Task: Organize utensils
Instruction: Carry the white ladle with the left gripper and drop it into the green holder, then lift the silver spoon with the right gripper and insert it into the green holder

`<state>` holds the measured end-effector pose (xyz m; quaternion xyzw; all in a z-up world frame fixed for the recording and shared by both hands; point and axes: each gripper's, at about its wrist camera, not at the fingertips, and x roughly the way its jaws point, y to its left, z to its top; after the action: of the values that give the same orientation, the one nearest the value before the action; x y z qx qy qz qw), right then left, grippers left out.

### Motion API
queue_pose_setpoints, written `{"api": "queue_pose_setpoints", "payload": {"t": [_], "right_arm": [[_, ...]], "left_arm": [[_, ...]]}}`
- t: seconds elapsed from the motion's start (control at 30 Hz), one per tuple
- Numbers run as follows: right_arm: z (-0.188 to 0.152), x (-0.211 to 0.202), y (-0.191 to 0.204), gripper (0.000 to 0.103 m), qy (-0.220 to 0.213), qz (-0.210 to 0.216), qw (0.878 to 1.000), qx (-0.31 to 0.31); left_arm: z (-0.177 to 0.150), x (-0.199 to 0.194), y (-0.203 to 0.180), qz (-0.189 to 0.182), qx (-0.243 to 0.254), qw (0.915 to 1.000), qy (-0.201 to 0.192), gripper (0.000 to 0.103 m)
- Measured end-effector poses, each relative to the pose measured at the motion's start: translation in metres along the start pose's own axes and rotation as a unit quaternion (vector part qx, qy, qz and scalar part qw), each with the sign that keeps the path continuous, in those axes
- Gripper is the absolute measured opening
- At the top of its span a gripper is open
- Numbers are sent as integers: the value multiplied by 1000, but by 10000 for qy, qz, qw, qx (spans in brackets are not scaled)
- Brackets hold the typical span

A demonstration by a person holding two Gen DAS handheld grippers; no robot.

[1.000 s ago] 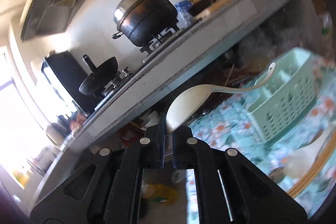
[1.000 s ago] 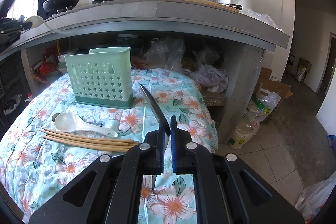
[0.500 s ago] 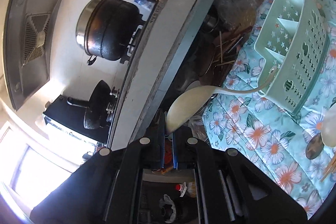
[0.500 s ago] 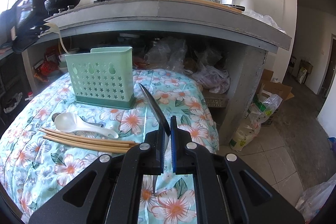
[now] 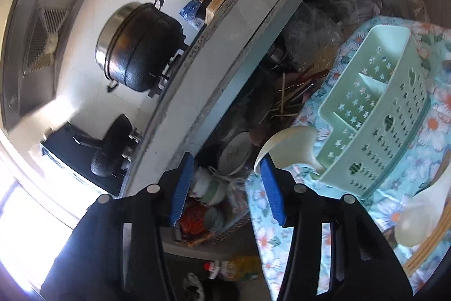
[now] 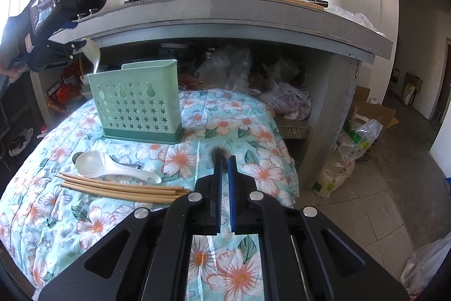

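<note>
A white ladle (image 5: 287,144) stands handle-down in the green caddy's (image 5: 375,114) end compartment, beside the opening, unclamped left gripper (image 5: 225,182); the right gripper (image 6: 224,160) is clenched on a dark knife (image 6: 218,153).

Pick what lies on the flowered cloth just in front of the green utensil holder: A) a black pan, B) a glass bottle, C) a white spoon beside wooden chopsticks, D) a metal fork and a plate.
C: a white spoon lies beside wooden chopsticks on the flowered cloth, in front of the green utensil holder.
</note>
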<state>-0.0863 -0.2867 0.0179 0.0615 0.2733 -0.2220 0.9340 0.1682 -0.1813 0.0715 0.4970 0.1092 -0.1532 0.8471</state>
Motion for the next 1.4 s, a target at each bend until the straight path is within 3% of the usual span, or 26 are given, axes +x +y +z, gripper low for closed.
{"api": "queue_pose_setpoints", "payload": {"t": [0.2, 0.4, 0.43, 0.53, 0.57, 0.77, 0.93, 1.03, 1.13, 1.27, 1.33, 1.4], "right_arm": [[3, 5, -7, 5, 180, 263, 9994, 164], [14, 22, -37, 7, 552, 806, 9932, 639], [16, 30, -45, 11, 732, 968, 9897, 759], [14, 51, -52, 36, 1163, 1202, 9815, 927], [14, 61, -52, 39, 1328, 1253, 9788, 932], [16, 105, -32, 43, 1785, 1349, 9727, 617], [22, 147, -3, 48, 2068, 992, 9733, -20], [20, 168, 12, 48, 2218, 648, 9721, -396], [15, 185, 8, 46, 2413, 435, 9692, -221], [15, 191, -9, 20, 2441, 338, 9688, 274], [17, 191, -12, 14, 2396, 235, 9700, 337], [20, 190, -10, 7, 2309, 114, 9724, 305]], "left_arm": [[-27, -8, 15, -938, -949, 9909, 181, 56], [-52, -11, 28, -1256, -1596, 9789, 237, 59], [-56, -11, 31, -1305, -1739, 9758, 236, 60], [-69, -14, 36, -1455, -2135, 9658, 218, 62], [-75, -17, 36, -1492, -2275, 9620, 210, 62], [-111, -40, 20, -1734, -2973, 9387, 200, 64], [-136, -44, -3, -2087, -3324, 9186, 456, 66], [-145, -44, -14, -2191, -3347, 9146, 583, 66], [-153, -45, -22, -2323, -3421, 9082, 637, 66], [-157, -49, -29, -2415, -3507, 9026, 632, 66], [-156, -50, -35, -2574, -3573, 8956, 639, 66], [-155, -51, -43, -2653, -3564, 8936, 636, 66]]}}
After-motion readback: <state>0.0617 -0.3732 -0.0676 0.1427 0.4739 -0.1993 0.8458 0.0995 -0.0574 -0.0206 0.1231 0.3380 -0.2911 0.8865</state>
